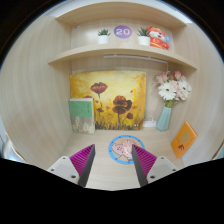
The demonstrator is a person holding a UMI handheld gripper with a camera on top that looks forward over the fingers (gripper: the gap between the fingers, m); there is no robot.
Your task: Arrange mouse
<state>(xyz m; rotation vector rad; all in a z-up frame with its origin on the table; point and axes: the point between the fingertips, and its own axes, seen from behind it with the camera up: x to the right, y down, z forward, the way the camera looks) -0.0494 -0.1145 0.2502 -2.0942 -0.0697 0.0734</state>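
Ahead of the fingers: I'm looking into a wooden alcove (40, 95) with two shelves across the top, the biggest thing here.
Back wall: a wide poppy painting (108, 97) leans there, with a smaller framed picture (81, 115) propped in front of it.
Beside the painting: a pale blue vase of flowers (165, 115), and an orange card (183, 138) nearer to me.
Desk: a round blue mat (135, 143) lies just beyond the fingertips.
Mouse: I take the small pinkish-white thing (121, 151) on that mat to be it; it sits in line with the gap, just ahead of the pads.
Gripper (114, 166): fingers spread well apart, nothing between the pads, nothing touched.
Handling: my guess is light, hard plastic with a smooth, slippery shell; I'd pinch it across its two long sides, low down, and gently.
Upper shelf: two little potted plants (103, 36) and an orange box (160, 39).
Writing: a purple disc (122, 32) reads "20"; nothing else is legible to me.
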